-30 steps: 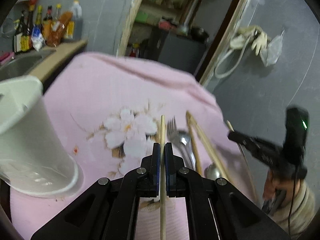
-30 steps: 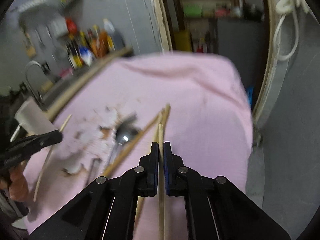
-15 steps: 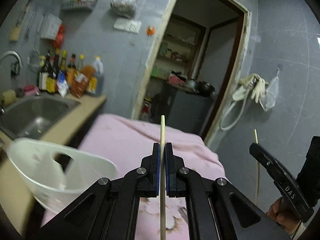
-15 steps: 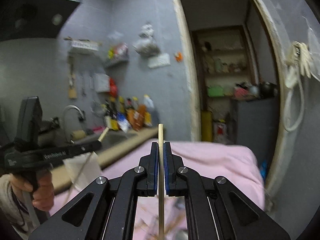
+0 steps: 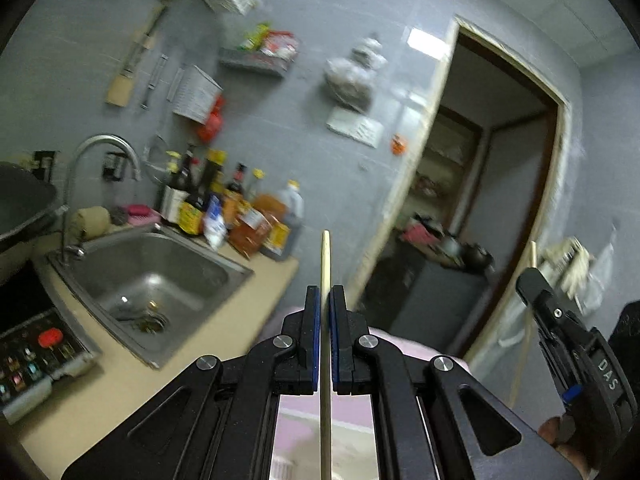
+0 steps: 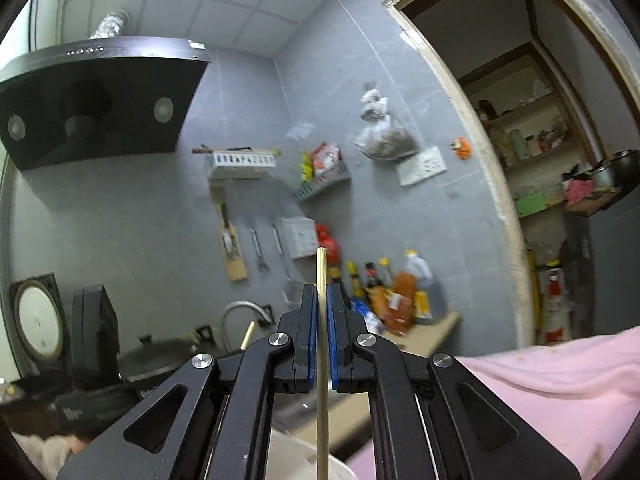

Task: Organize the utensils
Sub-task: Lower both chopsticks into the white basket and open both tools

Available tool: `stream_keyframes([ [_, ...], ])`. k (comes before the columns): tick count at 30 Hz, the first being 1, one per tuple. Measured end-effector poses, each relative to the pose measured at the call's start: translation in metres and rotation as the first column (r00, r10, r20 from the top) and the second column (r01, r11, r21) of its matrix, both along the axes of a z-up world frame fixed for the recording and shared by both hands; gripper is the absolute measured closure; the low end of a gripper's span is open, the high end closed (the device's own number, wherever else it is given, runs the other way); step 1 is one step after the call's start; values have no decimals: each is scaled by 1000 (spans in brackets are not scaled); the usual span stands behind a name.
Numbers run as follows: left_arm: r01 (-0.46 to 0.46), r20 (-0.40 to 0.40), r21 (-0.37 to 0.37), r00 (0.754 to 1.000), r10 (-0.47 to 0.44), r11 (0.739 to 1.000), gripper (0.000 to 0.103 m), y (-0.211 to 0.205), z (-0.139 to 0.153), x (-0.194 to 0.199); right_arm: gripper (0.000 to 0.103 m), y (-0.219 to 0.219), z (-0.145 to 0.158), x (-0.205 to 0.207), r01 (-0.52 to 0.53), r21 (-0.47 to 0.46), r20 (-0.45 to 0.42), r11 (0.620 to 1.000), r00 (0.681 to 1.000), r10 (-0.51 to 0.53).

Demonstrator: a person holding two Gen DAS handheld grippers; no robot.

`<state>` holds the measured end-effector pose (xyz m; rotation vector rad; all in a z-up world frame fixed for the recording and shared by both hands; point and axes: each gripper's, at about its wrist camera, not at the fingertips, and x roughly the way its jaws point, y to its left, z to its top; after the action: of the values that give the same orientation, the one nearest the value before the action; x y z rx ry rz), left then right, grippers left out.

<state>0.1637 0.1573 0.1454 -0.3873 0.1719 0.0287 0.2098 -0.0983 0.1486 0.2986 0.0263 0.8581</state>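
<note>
Left wrist view shows my left gripper [image 5: 325, 300] clamped on a pale chopstick [image 5: 326, 264] that runs up between the blue pads and sticks out past the tips, aimed roughly level toward the steel sink [image 5: 132, 280] and the row of sauce bottles [image 5: 236, 216]. My right gripper [image 6: 320, 300] is likewise closed on its own chopstick [image 6: 321, 272], pointing at the grey wall under the range hood [image 6: 100, 92]. The main risk, as I judge it, is the thin round stick pivoting or sliding in the pads if I swing too sharply, since each is pinched at a single spot along its length; a slip here could drop it onto the counter [image 5: 120, 384] or into the sink. The two grippers are also near each other, so the free ends could knock together, and the right gripper [image 5: 560, 328] already shows at the edge of the left view. What I cannot see well: the white holder [image 6: 304, 456] is only a blurred rim at the bottom of the right view, so its opening is hidden. The pink cloth [image 6: 560, 392] is cut off, and the rest of the utensils are out of sight. The lower ends of both sticks run out of frame.
</note>
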Motion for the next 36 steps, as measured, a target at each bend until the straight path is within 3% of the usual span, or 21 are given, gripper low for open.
stream_keyframes([
  [9, -139, 103, -70, 984, 146, 988, 100, 52, -9, 6, 100, 25, -16, 23, 5, 104, 36, 995, 999, -9],
  [19, -313, 72, -107, 944, 321, 944, 100, 66, -34, 14, 100, 27, -35, 49, -22, 136, -6, 991, 1000, 23],
  [28, -361, 72, -66, 928, 366, 930, 100, 52, -50, 13, 100, 32, -50, 58, 1, 101, -27, 995, 1000, 1],
  [36, -357, 58, 18, 933, 356, 934, 100, 25, -59, 5, 100, 42, -63, 38, 33, -46, 0, 998, 999, -33],
])
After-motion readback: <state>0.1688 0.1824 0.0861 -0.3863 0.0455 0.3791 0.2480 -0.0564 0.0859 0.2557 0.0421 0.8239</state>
